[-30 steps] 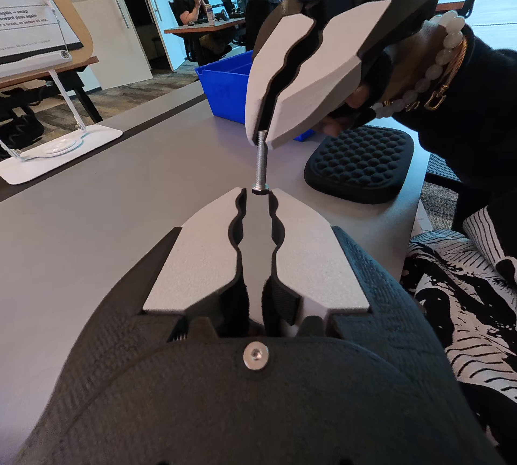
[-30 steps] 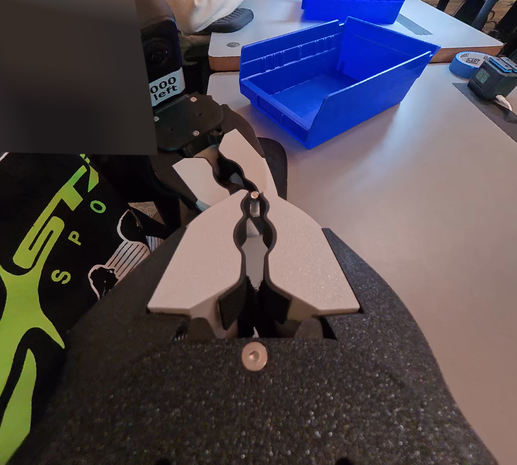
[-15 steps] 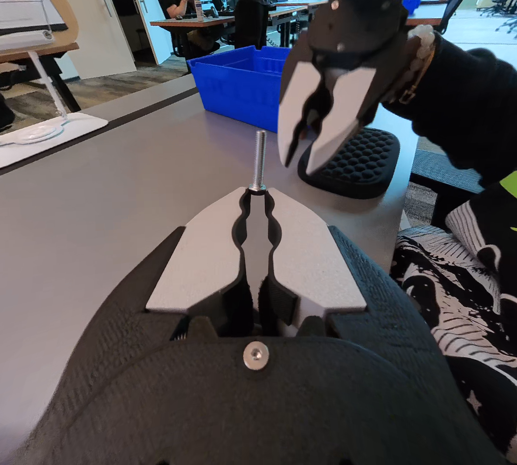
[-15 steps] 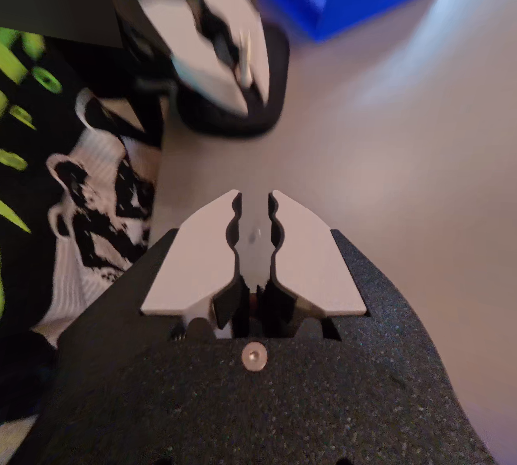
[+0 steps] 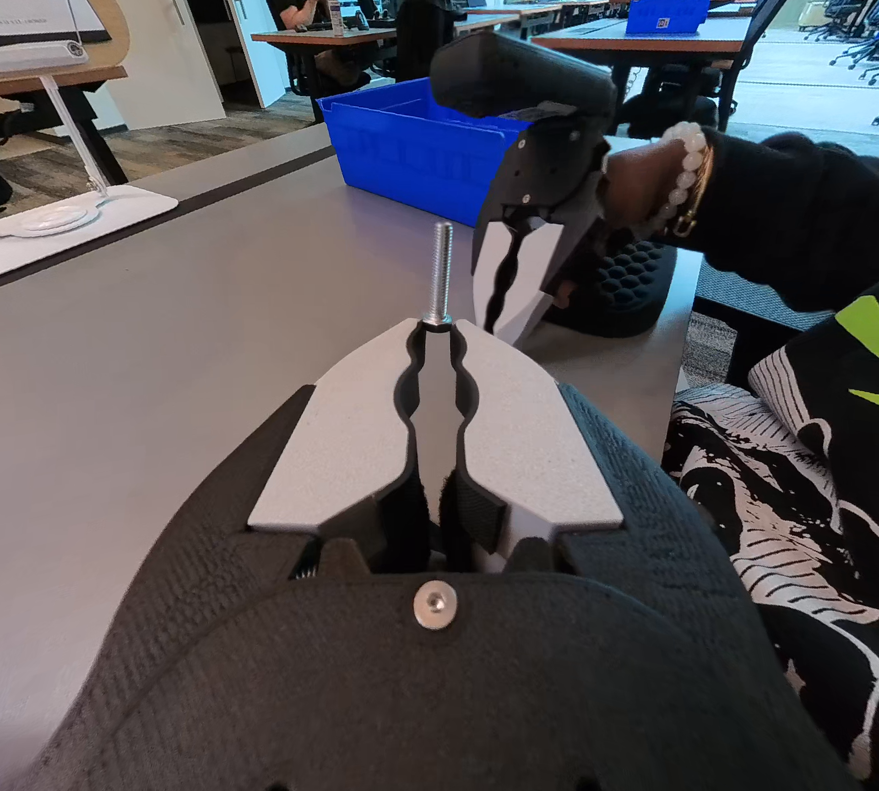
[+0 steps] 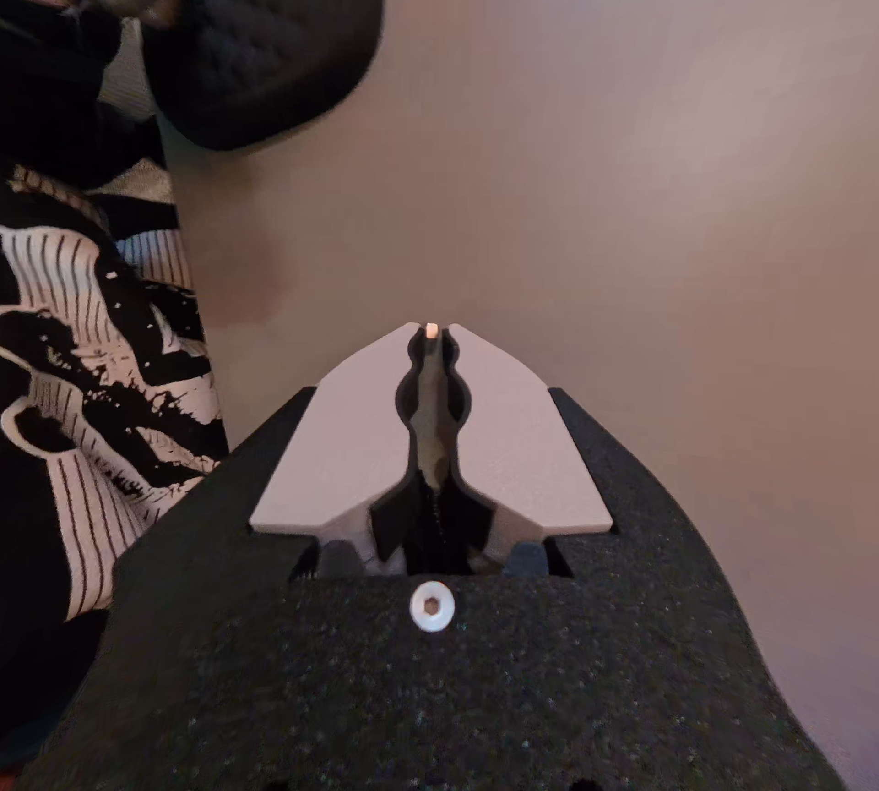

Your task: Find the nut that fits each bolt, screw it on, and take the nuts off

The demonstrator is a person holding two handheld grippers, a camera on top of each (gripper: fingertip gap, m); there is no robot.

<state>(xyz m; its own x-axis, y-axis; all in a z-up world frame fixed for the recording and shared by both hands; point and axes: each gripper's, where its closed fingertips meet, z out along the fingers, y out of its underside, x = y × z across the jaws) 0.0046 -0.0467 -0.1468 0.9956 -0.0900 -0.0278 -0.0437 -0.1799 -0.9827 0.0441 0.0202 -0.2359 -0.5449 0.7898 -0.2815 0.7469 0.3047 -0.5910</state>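
One bolt [image 5: 440, 275], one visible nut [image 6: 432, 330], two grippers. The left gripper [image 5: 436, 329] sits at the centre of its own view, its two pale fingers [image 5: 361, 425] pinching the bolt by the hex head, so the threaded shank stands upright and bare above the tips. To the right of it in that frame the right gripper [image 5: 499, 325] points down at the grey table [image 5: 190, 316], tips just off the surface, near the bolt but apart from it. In the right wrist view its fingers [image 6: 513, 425] are drawn nearly together on a small pale piece at the very tips — the nut, as far as I can tell, edge-on and tiny.

Two blue bins: one [image 5: 409, 154] at centre frame behind the bolt, another far off at upper right. One black honeycomb pad [image 5: 623, 287] lies at the table's right edge — beyond it, the drop to the person's lap. Left of the bolt the tabletop runs open to a white stand base [image 5: 85, 211].
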